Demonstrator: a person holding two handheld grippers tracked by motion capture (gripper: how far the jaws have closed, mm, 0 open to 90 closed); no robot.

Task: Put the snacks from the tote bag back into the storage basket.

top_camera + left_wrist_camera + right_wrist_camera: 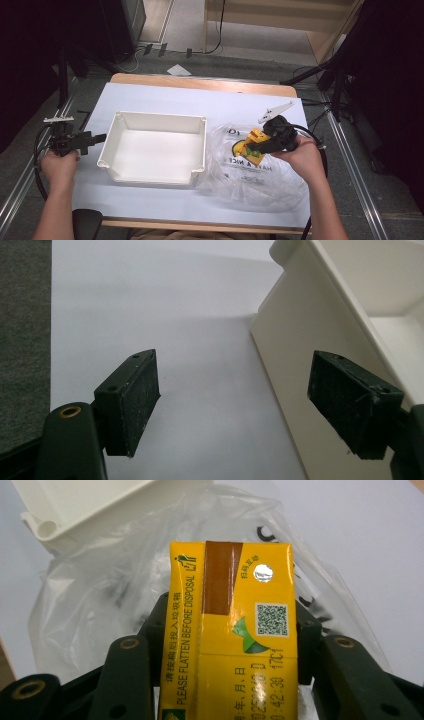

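A white-covered desk [150, 97] carries a shallow white tray [155, 147] at its centre, with a crumpled clear plastic bag [250, 175] lying just beside the tray's right wall. Above that bag, the right gripper [260, 145] holds a small yellow drink carton [251, 145], its fingers [127, 680] pressed against the carton's two narrow sides; in the right gripper view the carton [232, 630] stands between them with its brown-taped top end, foil straw spot and printed code projecting beyond the fingertips, the bag [100, 595] and a corner of the tray [75, 510] behind it. At the desk's left edge, the left gripper [97, 137] points toward the tray's left wall with nothing between its fingers [132, 400], which stand wide apart; in the left gripper view one fingertip sits in front of the tray's outer wall [300, 355], the other over bare desk [150, 300].
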